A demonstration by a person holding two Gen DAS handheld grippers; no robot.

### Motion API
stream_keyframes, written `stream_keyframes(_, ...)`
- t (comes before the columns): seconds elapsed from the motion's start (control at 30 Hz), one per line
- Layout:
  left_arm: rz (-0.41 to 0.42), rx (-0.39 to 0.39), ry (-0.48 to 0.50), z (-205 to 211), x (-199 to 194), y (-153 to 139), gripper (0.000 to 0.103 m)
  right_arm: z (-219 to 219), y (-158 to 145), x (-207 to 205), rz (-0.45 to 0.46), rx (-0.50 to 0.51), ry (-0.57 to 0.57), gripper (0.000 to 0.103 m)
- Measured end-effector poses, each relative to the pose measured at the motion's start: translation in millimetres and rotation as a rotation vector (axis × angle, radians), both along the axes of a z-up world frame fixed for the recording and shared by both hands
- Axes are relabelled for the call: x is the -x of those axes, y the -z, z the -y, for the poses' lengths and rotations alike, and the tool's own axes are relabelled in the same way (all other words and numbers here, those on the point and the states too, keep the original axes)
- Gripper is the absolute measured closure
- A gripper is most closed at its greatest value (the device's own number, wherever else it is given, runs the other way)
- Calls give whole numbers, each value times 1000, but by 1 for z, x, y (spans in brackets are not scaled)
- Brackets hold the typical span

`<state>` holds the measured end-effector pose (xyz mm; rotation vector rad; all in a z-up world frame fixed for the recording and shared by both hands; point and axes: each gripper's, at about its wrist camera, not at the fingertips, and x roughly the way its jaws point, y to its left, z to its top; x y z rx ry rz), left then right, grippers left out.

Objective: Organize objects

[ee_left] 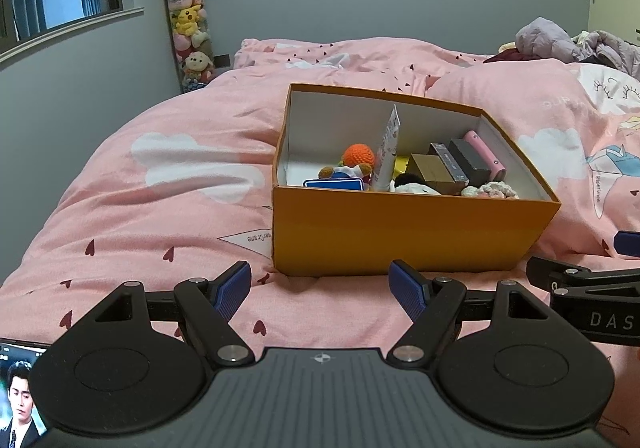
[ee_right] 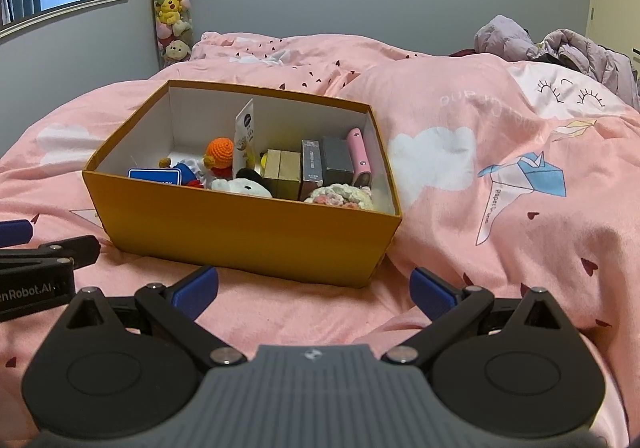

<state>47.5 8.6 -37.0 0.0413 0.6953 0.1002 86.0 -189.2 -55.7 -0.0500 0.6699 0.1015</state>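
An orange cardboard box (ee_left: 400, 232) (ee_right: 248, 236) stands open on the pink bed. Inside lie an orange crochet toy (ee_left: 359, 155) (ee_right: 219, 148), a blue card (ee_left: 334, 183), an upright tube (ee_left: 387, 151), small brown and grey boxes (ee_left: 448, 165) (ee_right: 312, 167), a pink case (ee_left: 486, 151) (ee_right: 359, 153) and crochet flowers (ee_right: 340, 196). My left gripper (ee_left: 324, 290) is open and empty just in front of the box. My right gripper (ee_right: 314, 290) is open and empty before the box's near right corner. Each gripper shows at the edge of the other's view.
The pink duvet (ee_right: 500, 187) bulges to the right of the box. Clothes (ee_right: 560, 47) are piled at the far right. A column of plush toys (ee_left: 188, 19) stands by the wall. A phone (ee_left: 18, 392) lies at the lower left.
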Motion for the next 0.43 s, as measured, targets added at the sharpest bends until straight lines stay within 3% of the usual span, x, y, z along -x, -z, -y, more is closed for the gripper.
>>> stream_keyframes(0.43,11,-6,19,1,2,-2,13,2,1,-2,-15,1,-1,1)
